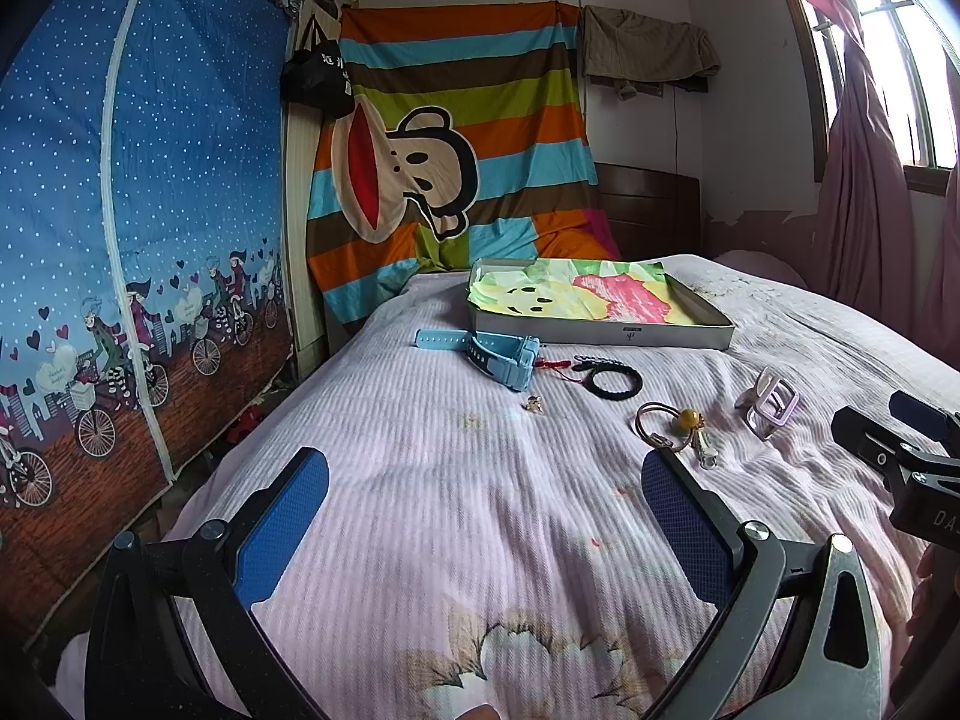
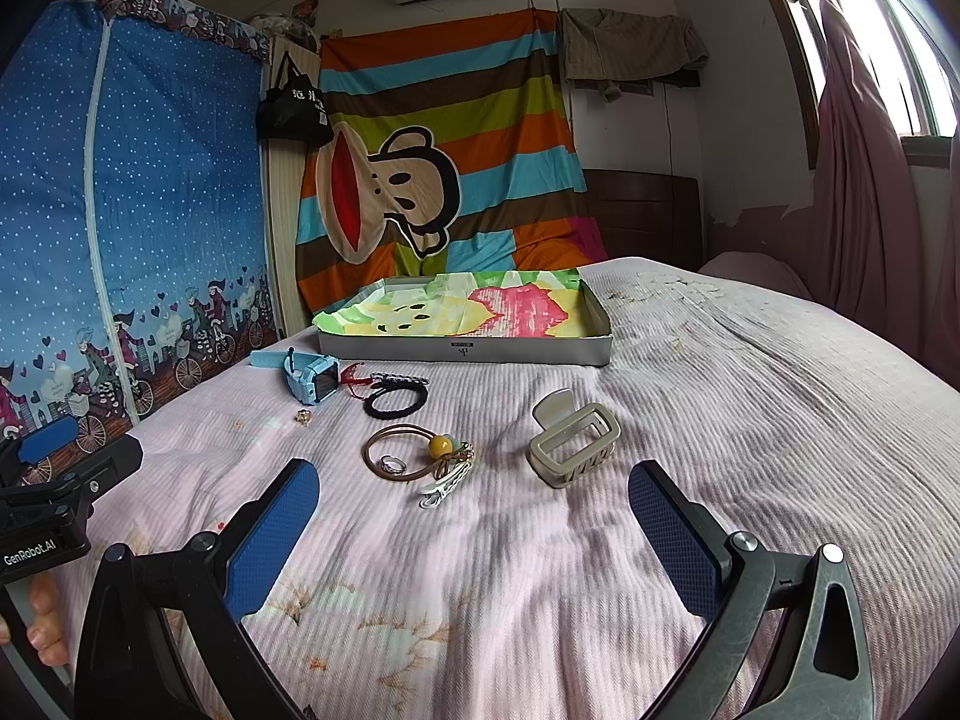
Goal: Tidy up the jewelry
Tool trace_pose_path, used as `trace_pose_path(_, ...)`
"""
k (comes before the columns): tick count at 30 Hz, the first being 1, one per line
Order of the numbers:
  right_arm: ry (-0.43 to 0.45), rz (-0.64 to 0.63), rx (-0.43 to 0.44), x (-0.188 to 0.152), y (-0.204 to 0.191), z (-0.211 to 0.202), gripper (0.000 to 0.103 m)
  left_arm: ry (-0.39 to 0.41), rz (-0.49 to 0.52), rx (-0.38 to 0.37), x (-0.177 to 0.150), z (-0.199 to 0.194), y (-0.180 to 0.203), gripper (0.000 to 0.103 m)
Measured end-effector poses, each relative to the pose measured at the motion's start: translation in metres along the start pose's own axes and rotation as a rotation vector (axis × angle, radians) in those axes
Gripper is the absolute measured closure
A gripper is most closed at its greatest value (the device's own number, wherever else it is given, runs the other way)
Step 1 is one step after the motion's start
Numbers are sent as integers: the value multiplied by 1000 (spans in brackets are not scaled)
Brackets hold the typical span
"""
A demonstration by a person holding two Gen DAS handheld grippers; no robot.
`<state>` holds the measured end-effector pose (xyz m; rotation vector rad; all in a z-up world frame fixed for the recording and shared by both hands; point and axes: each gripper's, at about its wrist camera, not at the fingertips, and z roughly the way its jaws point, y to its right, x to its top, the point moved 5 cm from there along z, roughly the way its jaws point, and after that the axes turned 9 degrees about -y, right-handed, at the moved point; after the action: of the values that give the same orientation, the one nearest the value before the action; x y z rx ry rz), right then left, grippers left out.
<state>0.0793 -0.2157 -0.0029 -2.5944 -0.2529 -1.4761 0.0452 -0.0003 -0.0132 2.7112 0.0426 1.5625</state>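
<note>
Jewelry lies loose on the pink bedspread (image 2: 720, 420): a blue watch (image 1: 501, 357) (image 2: 309, 381), a black braided bracelet (image 1: 612, 381) (image 2: 396, 402), a brown hair tie with a yellow bead (image 1: 669, 420) (image 2: 420, 450), a white hair clip (image 2: 444, 483), a beige claw clip (image 2: 573, 444) (image 1: 771, 402) and a small gold earring (image 1: 534, 403) (image 2: 302, 417). A shallow grey box (image 1: 630, 336) (image 2: 468, 354) lined with colourful cloth sits behind them. My left gripper (image 1: 486, 510) and right gripper (image 2: 474, 522) are both open and empty, short of the items.
A blue printed wardrobe (image 1: 138, 210) stands along the left of the bed. A striped monkey cloth (image 1: 456, 150) hangs behind the bed. A window with pink curtains (image 1: 864, 180) is on the right. The right gripper shows at the right edge of the left wrist view (image 1: 900, 450).
</note>
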Motion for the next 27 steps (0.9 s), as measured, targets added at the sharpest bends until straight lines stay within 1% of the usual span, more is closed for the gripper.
trace_pose_path(11,0,1,1,-1,-1,-2,0,2,0,1,0,0,0,1)
trace_pose_path(27,2,1,1,0,-1,-3,0,5,-7,4,3,-1,-10,1)
